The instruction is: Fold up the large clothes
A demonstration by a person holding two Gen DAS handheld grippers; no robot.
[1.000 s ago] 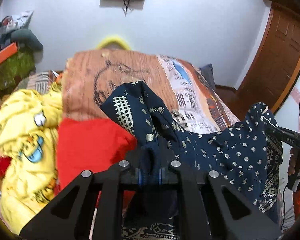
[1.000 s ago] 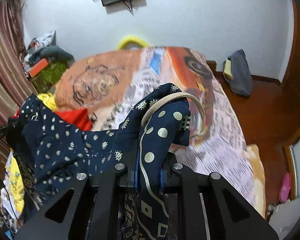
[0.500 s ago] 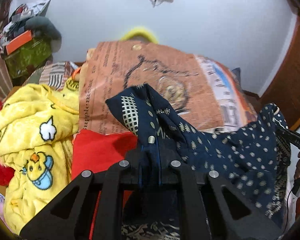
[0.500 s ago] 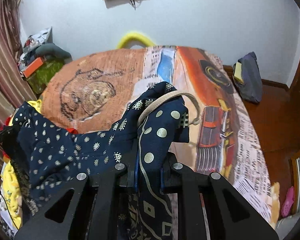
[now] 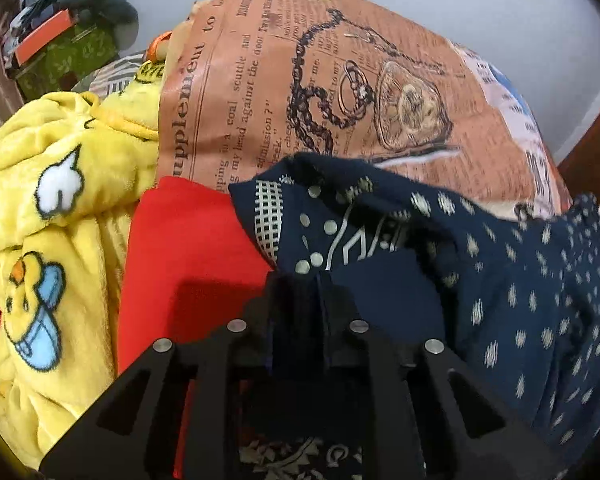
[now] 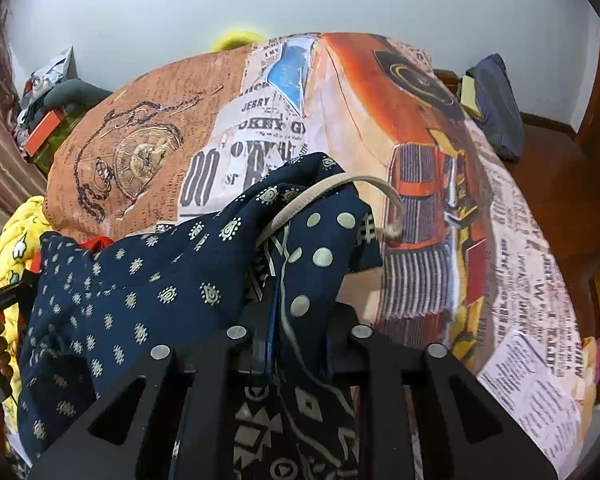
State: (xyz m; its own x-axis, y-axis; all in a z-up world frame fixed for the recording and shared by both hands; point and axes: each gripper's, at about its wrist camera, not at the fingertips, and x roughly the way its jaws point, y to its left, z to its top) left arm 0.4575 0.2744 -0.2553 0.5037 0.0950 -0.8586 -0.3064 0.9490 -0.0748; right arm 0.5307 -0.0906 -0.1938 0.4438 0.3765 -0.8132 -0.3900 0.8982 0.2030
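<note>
Hanging between the two grippers, the navy printed garment [image 5: 500, 280] sags in a loose span just above the bed, its dotted border corner bunched ahead of the left gripper [image 5: 320, 284] and its other corner, with a beige drawstring [image 6: 340, 188] looping out, bunched ahead of the right gripper [image 6: 300, 300]. Both sets of jaws have just been opening a little, yet cloth is between each pair and the pads press on it — each gripper is grasping the garment.

Ahead of both grippers lies the newspaper-print bedspread [image 6: 380, 100], flat and bare across its middle, which leaves broad open room beyond the garment's front edge. To the left of the left gripper, a red cloth [image 5: 188, 248] lies touching the garment's corner, and further left a yellow fleece blanket [image 5: 52, 208] is heaped along the bed's side, so that flank is crowded. To the right of the right gripper the bedspread falls away at its edge toward a wooden floor [image 6: 560, 184], where a dark bag [image 6: 496, 104] leans by the wall.

Against the frames a second ago, both cameras sit lower and nearer the bed: the wall-mounted screen has slid almost out of the top of both views, the bedspread fills far more of each, and the garment's span droops lower, close to the red cloth.
</note>
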